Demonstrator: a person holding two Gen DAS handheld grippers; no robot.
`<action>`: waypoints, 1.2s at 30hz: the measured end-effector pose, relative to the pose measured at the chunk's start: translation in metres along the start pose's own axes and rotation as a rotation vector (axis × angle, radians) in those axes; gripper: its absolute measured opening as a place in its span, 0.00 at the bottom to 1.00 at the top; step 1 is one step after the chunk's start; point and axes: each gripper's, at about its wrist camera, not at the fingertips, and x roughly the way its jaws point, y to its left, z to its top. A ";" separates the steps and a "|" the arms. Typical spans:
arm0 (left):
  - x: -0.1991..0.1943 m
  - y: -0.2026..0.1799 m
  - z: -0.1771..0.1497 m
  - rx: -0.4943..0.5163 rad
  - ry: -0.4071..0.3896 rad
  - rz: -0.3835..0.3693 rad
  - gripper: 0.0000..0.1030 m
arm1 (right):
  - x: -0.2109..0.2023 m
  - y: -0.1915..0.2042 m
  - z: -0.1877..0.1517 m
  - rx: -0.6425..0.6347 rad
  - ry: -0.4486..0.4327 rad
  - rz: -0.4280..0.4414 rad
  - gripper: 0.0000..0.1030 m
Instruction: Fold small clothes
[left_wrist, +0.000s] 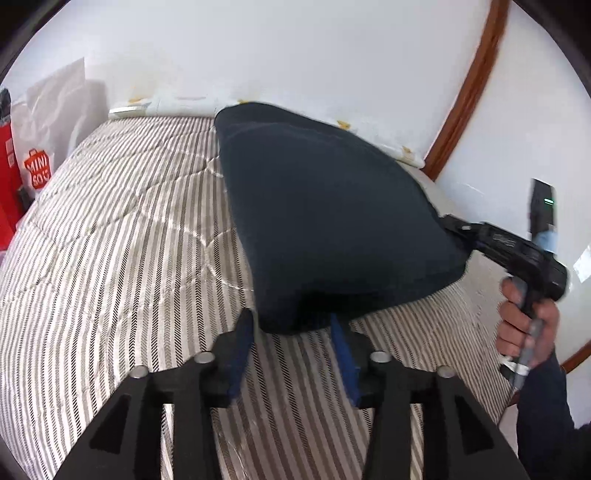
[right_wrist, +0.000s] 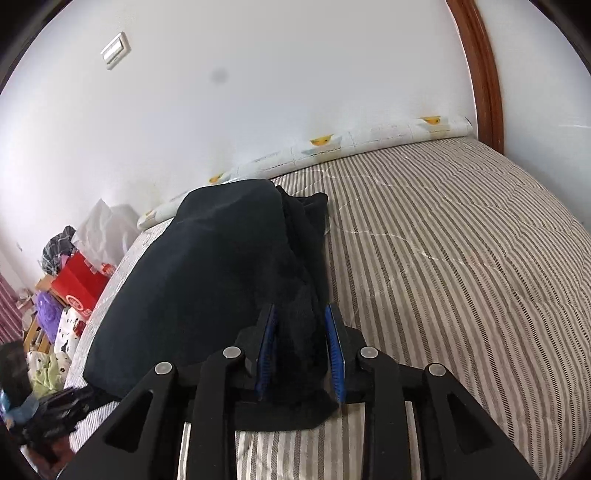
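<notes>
A dark navy garment (left_wrist: 332, 214) lies in a folded heap on the striped quilt (left_wrist: 122, 229). Its near corner sits between the blue pads of my left gripper (left_wrist: 291, 323), whose jaws stand apart and do not press on the cloth. From the right, my right gripper (left_wrist: 448, 221) reaches the garment's far edge, with a hand (left_wrist: 524, 317) on its handle. The right wrist view shows the right gripper (right_wrist: 301, 314) shut on a bunched part of the garment (right_wrist: 207, 266), with dark cloth filling the gap between its fingers (right_wrist: 267, 332).
The bed meets a white wall, where a rolled pale sheet with yellow prints (right_wrist: 369, 142) lies. A wooden door frame (left_wrist: 465, 88) rises at the right. Off the left side stand a white shopping bag (left_wrist: 40, 140), a red box (right_wrist: 79, 286) and piled clothes (right_wrist: 51, 347).
</notes>
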 end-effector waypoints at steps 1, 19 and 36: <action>-0.003 -0.003 0.000 0.009 -0.009 0.003 0.48 | 0.005 0.001 0.000 -0.001 0.013 -0.012 0.24; 0.023 0.016 0.031 -0.012 0.028 0.001 0.56 | -0.030 -0.016 -0.019 0.003 -0.008 0.062 0.15; 0.012 0.007 0.087 0.046 -0.001 0.129 0.57 | 0.014 0.039 0.082 -0.157 0.055 -0.039 0.46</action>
